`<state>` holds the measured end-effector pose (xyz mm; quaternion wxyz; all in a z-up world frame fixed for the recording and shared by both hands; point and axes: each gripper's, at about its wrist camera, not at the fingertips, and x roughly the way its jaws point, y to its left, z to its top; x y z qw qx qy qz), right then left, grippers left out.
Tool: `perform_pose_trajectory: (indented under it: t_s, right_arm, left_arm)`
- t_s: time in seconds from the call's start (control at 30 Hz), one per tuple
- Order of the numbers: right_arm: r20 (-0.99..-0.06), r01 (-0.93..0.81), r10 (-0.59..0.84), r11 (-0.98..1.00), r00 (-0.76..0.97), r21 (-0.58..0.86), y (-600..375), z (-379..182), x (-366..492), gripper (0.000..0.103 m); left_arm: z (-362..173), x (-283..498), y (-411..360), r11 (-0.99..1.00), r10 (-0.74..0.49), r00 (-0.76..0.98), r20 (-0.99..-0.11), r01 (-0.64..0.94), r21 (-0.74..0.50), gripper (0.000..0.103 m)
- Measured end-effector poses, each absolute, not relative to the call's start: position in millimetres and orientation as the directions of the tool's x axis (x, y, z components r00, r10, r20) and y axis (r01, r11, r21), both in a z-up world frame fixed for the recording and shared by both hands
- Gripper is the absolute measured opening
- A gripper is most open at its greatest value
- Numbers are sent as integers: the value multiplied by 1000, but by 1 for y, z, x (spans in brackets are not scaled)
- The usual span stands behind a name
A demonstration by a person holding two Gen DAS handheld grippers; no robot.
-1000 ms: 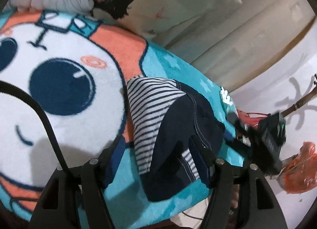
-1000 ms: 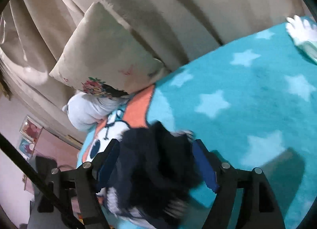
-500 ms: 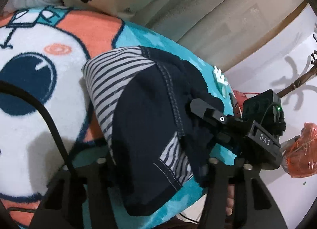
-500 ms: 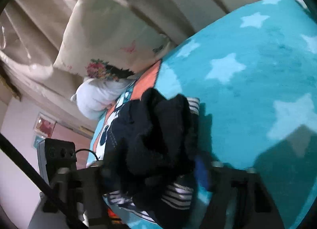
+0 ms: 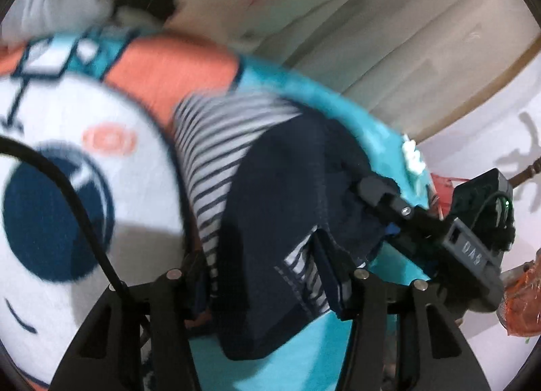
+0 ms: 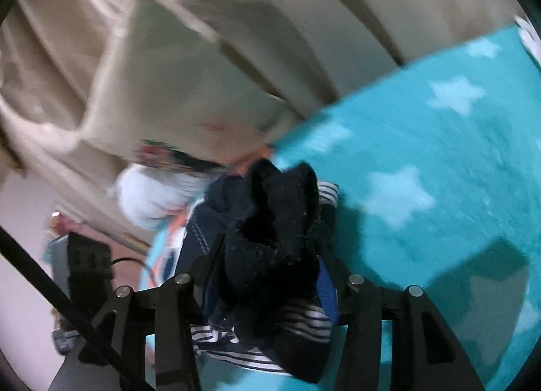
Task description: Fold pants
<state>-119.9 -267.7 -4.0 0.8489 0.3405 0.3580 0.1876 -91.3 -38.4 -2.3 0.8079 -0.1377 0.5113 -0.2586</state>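
As seen, folded bundle: pants (image 5: 280, 208), soft, limp, thick.
Left gripper (image 5: 267, 276): clamped on near edge, lower centre.
Right gripper (image 6: 270, 276): clamped on bunched end.

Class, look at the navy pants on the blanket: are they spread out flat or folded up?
Folded. The pants sit as a compact layered bundle, striped lining showing beside navy panels, on the blanket.
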Motion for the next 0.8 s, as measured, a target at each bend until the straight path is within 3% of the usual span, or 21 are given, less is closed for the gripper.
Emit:
perform_pose_trajectory:
  t_s: [0.13, 0.27, 0.43, 0.57, 0.7, 0.8]
  right_arm:
    - [-456, -57, 585, 654, 670, 755, -280, -15, -131, 54]
    - [-425, -108, 521, 716, 740, 690, -283, 15, -157, 66]
    - [-403, -137, 458, 778, 792, 614, -266, 36, -187, 70]
    - [-424, -136, 443, 801, 790, 583, -248, 29, -198, 70]
    - [-464, -130, 433, 824, 773, 552, -232, 21, -196, 70]
    - [-478, -132, 424, 837, 769, 531, -223, 20, -195, 70]
  left_arm:
    - [12, -113, -26, 823, -566, 391, -725, 311, -475, 52]
    - [38, -141, -8, 842, -540, 499, -678, 329, -427, 59]
    - [68, -179, 4, 923, -385, 685, -619, 280, -264, 64]
    - [79, -192, 11, 976, -217, 800, -559, 178, -124, 76]
    - [81, -203, 23, 994, -107, 848, -518, 87, -63, 88]
    - [83, -211, 42, 996, -81, 859, -505, 50, -75, 88]
